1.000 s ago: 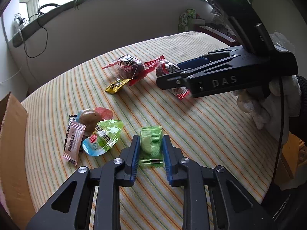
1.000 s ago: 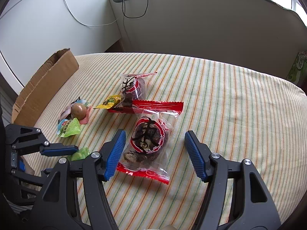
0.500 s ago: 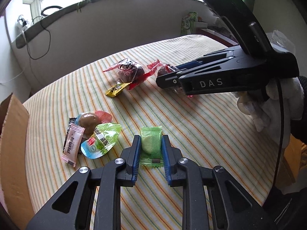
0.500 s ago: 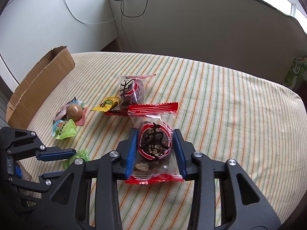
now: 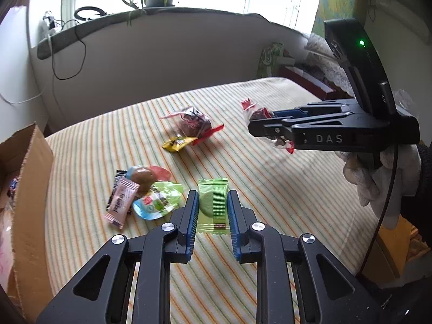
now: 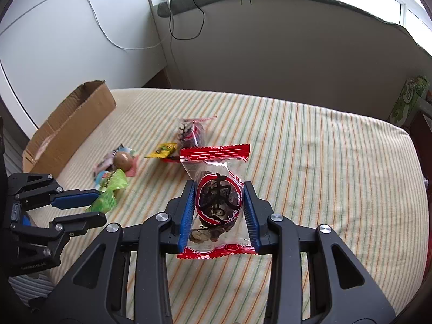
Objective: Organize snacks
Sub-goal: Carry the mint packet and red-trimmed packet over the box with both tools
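My left gripper point(image 5: 213, 201) is shut on a green wrapped snack point(image 5: 213, 205) and holds it above the striped tablecloth point(image 5: 270, 189). My right gripper point(image 6: 219, 206) is shut on a clear red-ended date packet point(image 6: 217, 202), lifted off the cloth; it also shows in the left wrist view point(image 5: 260, 114). A second date packet point(image 5: 193, 122) and a yellow candy point(image 5: 176, 143) lie mid-table. A pile with a pink bar point(image 5: 121, 202), a brown egg pack point(image 5: 143, 176) and a green-blue pouch point(image 5: 159, 201) lies left of my left gripper.
An open cardboard box point(image 5: 24, 189) stands at the table's left edge, also in the right wrist view point(image 6: 67, 127). A grey curved wall with a windowsill and cables rises behind the table. A green box point(image 6: 410, 100) sits at the far right.
My right gripper closed on the date packet and lifted it off the cloth. My left gripper, shut on the green snack throughout, rose with it.
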Action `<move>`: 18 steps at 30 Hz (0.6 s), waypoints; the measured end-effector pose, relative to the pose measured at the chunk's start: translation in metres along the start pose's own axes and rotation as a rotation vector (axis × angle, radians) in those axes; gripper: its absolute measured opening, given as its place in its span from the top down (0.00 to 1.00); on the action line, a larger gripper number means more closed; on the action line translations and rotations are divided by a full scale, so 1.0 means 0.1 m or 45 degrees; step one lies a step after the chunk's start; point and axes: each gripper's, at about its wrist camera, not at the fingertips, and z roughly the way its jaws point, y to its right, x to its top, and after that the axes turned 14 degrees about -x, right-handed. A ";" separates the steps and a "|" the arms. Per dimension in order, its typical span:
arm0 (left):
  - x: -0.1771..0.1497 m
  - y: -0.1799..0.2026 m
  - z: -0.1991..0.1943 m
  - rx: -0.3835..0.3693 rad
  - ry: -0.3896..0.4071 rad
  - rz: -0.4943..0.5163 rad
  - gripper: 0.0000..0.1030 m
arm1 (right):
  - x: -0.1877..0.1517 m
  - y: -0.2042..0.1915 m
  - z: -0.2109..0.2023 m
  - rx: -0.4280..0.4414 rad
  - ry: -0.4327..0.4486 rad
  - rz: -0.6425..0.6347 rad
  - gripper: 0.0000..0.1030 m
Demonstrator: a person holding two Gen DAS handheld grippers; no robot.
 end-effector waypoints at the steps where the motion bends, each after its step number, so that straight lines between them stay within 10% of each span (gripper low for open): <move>1: 0.01 -0.01 -0.04 0.003 0.012 -0.008 0.81 | 0.02 -0.02 -0.05 0.003 0.011 -0.002 0.65; 18: -0.11 -0.40 -0.87 0.126 0.215 -0.111 0.81 | 0.47 -0.80 -0.43 0.110 0.153 -0.135 0.65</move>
